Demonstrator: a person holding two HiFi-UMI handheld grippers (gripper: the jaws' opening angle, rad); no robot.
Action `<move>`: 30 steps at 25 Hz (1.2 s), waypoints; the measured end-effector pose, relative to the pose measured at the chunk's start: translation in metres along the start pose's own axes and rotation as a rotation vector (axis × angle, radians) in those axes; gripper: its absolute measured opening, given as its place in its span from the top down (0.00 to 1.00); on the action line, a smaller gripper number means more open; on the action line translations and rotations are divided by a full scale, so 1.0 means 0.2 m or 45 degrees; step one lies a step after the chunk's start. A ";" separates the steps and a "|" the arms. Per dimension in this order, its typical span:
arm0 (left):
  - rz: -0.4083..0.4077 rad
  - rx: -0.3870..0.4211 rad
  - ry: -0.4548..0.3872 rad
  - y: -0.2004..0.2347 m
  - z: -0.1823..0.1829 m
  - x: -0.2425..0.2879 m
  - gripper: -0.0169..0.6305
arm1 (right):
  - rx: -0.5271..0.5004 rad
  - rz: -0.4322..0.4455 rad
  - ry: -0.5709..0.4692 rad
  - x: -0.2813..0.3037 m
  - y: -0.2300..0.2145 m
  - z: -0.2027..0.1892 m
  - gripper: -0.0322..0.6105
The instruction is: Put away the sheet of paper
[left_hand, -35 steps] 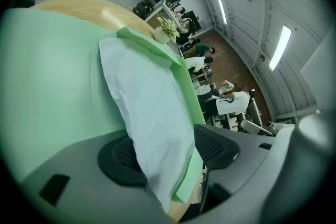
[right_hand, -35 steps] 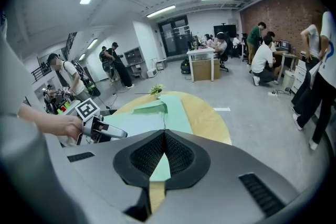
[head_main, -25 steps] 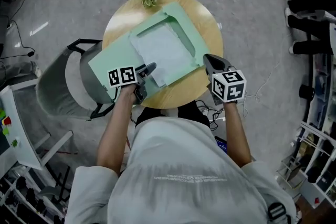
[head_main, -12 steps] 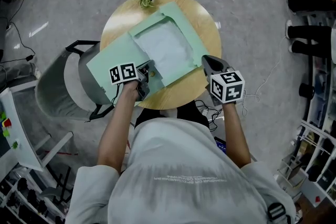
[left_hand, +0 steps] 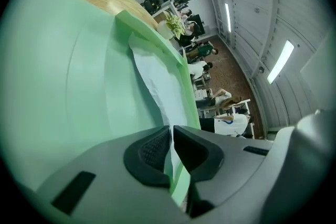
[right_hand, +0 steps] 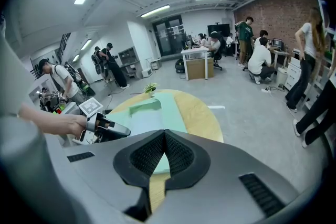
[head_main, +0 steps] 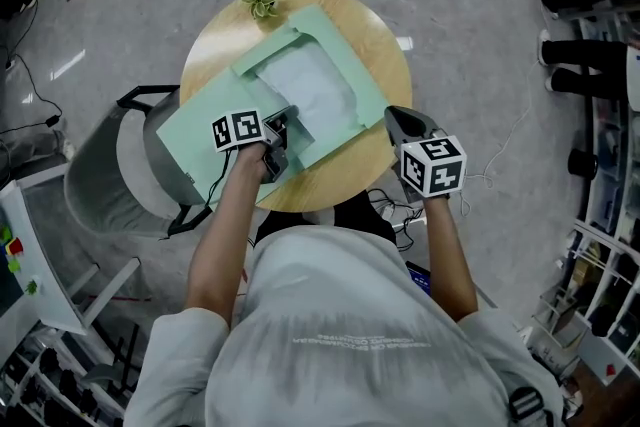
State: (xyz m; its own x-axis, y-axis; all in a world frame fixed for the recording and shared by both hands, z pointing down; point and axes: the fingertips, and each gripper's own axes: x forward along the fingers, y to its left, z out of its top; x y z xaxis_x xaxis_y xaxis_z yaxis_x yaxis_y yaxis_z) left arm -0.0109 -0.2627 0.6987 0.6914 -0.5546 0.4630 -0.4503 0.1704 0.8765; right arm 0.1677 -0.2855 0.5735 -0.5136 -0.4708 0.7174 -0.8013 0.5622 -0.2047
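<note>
The left tongs (head_main: 284, 122) are pressed together on the near edge of the green folder (head_main: 200, 123). The near left corner of the sheet of paper (head_main: 310, 87) seems caught in the same pinch, because a pale strip runs straight into the gap between the pads in the left gripper view. The right tongs (head_main: 394, 114) are closed on nothing and hover just off the near right edge of the round wooden desk (head_main: 388, 50), well apart from the folder.

The step in hand looks like seating the sheet in the open folder, with only 1 of the 2 tongs at work. The next move probably calls for a gentle slide or lift that does not crease the thin sheet. After that the wide left flap would need folding over the sheet. The right tongs could steady the far right side.

The sheet is white, thin and slightly rippled. It lies flat on the right half of the folder, framed by a green border on its far and right sides. The folder sits askew across the desk, its left flap overhanging the edge above a grey chair (head_main: 105, 170). A small plant (head_main: 261, 1) stands at the far rim.
</note>
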 end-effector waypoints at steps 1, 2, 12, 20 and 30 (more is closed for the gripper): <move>-0.009 0.013 -0.001 -0.01 0.01 0.01 0.92 | 0.001 -0.002 0.001 0.00 0.00 0.00 0.91; -0.020 0.029 0.000 -0.01 0.01 0.01 0.91 | 0.002 -0.004 0.000 0.01 0.01 -0.01 0.91; 0.078 0.255 0.081 0.04 -0.05 -0.22 0.73 | -0.013 -0.044 -0.070 -0.05 0.10 0.06 0.91; 0.056 0.835 -0.027 -0.18 0.15 -0.60 0.94 | -0.145 -0.094 -0.269 -0.24 0.22 0.32 0.91; 0.151 1.564 -0.435 -0.80 0.48 -1.13 0.94 | -0.388 -0.243 -0.577 -0.65 0.49 0.77 0.91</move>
State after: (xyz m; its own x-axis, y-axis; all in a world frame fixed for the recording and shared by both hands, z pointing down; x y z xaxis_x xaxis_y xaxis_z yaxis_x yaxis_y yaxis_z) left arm -0.1491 -0.2441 0.4408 0.5141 -0.7988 0.3124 -0.8488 -0.5262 0.0511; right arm 0.1093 -0.2741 0.3575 -0.5023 -0.7896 0.3525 -0.8027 0.5774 0.1495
